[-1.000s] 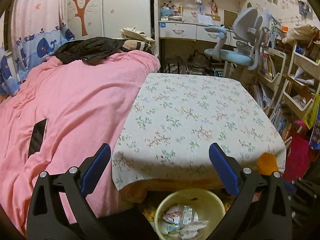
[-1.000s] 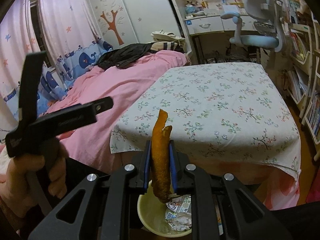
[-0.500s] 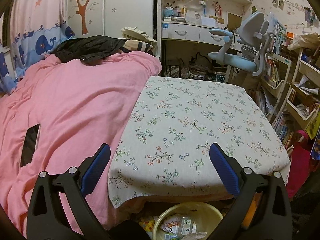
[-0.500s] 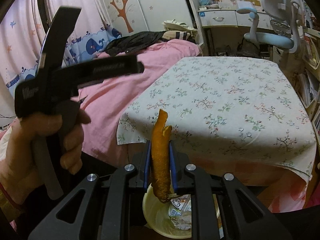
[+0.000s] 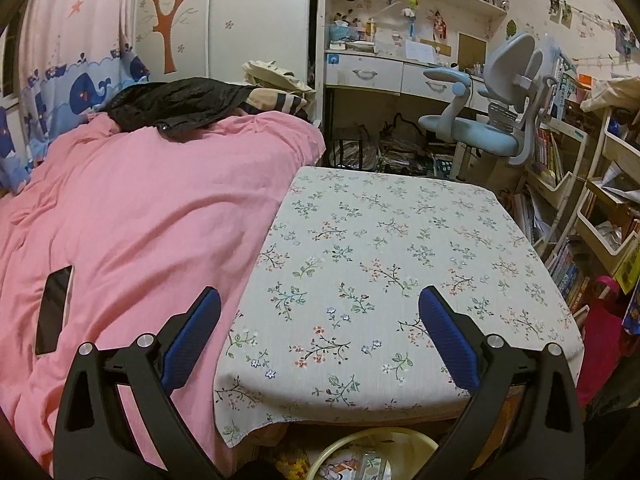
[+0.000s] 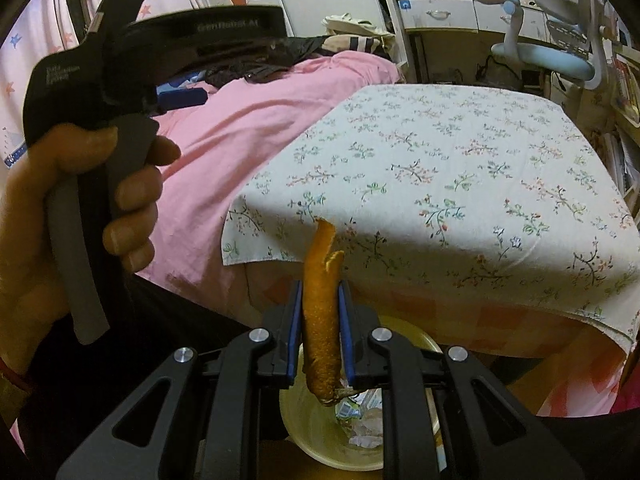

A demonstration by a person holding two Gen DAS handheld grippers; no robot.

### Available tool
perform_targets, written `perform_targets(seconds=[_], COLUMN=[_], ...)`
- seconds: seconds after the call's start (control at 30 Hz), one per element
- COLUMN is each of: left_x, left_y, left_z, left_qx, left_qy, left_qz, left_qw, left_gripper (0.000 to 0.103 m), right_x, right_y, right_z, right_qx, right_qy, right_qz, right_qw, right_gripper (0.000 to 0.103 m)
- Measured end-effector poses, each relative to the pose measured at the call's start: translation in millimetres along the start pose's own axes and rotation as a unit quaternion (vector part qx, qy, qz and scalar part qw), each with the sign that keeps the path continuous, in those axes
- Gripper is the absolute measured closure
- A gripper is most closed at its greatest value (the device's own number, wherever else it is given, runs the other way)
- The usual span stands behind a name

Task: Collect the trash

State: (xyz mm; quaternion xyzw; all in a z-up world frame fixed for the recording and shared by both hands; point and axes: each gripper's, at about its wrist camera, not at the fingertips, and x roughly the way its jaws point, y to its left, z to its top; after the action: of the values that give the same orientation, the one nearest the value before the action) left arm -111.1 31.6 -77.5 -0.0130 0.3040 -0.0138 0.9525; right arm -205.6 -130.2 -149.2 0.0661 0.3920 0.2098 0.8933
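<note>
right gripper (image 6: 320,320): clamped on orange peel (image 6: 321,320), pads pressing both faces
peel axis: upright between jaws, lower tip hangs over bin (image 6: 320,432)
bin: directly below right gripper, under table (image 6: 440,152) edge, wrappers inside
left gripper (image 5: 320,344): jaws wide, empty, over the table, bin rim low in view
nearer hand: right; judgement: release drops peel in

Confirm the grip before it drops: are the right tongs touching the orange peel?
Touching. The right wrist view shows the right tongs with both blue pads pressed against the orange peel, above the yellow bin.
</note>
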Motion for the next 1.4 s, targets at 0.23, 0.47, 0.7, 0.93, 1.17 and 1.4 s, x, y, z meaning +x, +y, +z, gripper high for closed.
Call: perform_targets(seconds=[0.23, 0.47, 0.7, 0.93, 1.17, 1.4], left_x=[5.6, 7.8, 8.9, 8.8, 3.0, -8.9], left_y=[5.3, 8.0, 8.6, 8.4, 5.9, -0.2], left_z=[-1.0, -2.7, -3.2, -3.3, -1.7, 3.6], left_qx=[-0.011, -0.016, -0.017, -0.015, -0.011, -0.006], left_qy=[0.007, 0.009, 0.01, 0.009, 0.0, -0.02], left_qz=[0.001, 0.001, 0.001, 0.002, 0.002, 0.005], left_qw=[0.9999, 0.9998, 0.9998, 0.9998, 0.9999, 0.9998], left_gripper=[0.007, 0.007, 0.007, 0.007, 0.007, 0.007], right_x=[13.7, 24.4, 22.4, 13.6, -22.3, -54.4], right_y=[1.3, -2.3, -1.7, -5.1, -25.1, -45.8], right_z=[-2.8, -8.2, -8.6, -1.6, 27.7, 52.2], right_qx=[-0.002, 0.009, 0.012, 0.01, 0.027, 0.045], right_qy=[0.021, 0.047, 0.042, 0.014, -0.085, -0.163], right_qz=[0.0, -0.003, -0.008, -0.037, -0.151, -0.222], right_qw=[1.0, 0.999, 0.999, 0.999, 0.984, 0.96], right_gripper=[0.085, 0.084, 0.066, 0.046, 0.017, 0.008])
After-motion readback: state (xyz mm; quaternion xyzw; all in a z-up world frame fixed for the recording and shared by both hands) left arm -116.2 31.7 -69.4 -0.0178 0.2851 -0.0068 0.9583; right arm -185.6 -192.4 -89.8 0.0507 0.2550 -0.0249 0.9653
